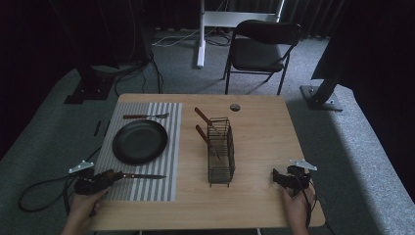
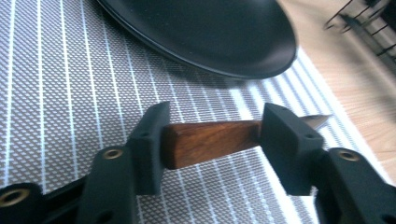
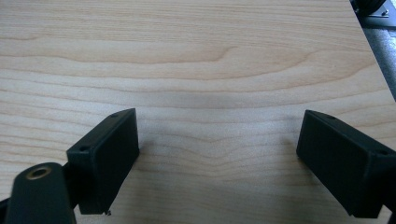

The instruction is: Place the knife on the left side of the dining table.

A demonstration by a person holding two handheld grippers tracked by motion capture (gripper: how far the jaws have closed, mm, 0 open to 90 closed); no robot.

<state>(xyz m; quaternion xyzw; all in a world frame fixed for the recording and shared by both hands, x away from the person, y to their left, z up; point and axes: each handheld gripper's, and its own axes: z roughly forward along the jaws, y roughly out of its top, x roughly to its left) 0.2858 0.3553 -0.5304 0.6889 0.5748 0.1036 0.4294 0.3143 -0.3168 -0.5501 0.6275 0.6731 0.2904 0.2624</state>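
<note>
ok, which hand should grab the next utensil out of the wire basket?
Right, probably. The right gripper is open, empty and closer to the wire basket. The left gripper has the knife handle between its jaws on the placemat, farther from the basket.

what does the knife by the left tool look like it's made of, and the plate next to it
Knife: handle looks like brown wood, grain streaks visible; blade seems plain metal, thin and grey. Plate: black with a soft sheen, possibly glazed ceramic or coated metal; the look leaves it open.
</note>
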